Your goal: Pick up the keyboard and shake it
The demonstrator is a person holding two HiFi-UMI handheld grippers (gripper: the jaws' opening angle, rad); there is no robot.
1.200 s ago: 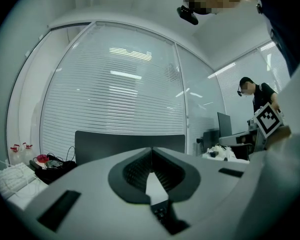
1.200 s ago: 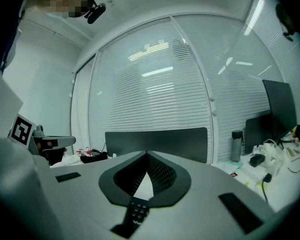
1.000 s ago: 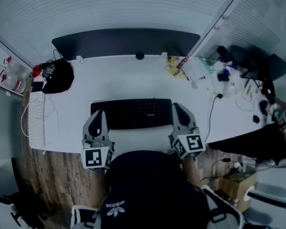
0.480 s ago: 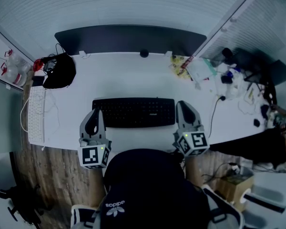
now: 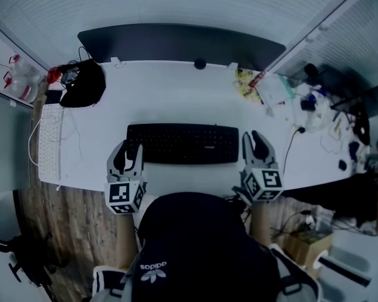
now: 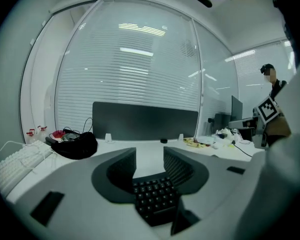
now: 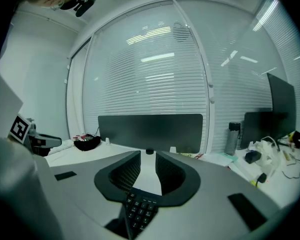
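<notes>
Head view is dim and blue-tinted, the white surface (image 5: 176, 99) brightest. Gripper views show ceiling-light reflections (image 6: 136, 28) glaring on blinds (image 7: 155, 74), heavy fisheye bending, black corners, soft foreground

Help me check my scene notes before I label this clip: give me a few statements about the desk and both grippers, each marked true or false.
1. The black keyboard lies on the white desk. True.
2. The left gripper is clamped on a mouse. False: its jaws, just opened, stand apart, with the keyboard's left end showing between them.
3. The right gripper is at the keyboard's right end. True; its jaws have also just opened.
4. The black bag sits at the desk's right end. False: it sits back left.
</notes>
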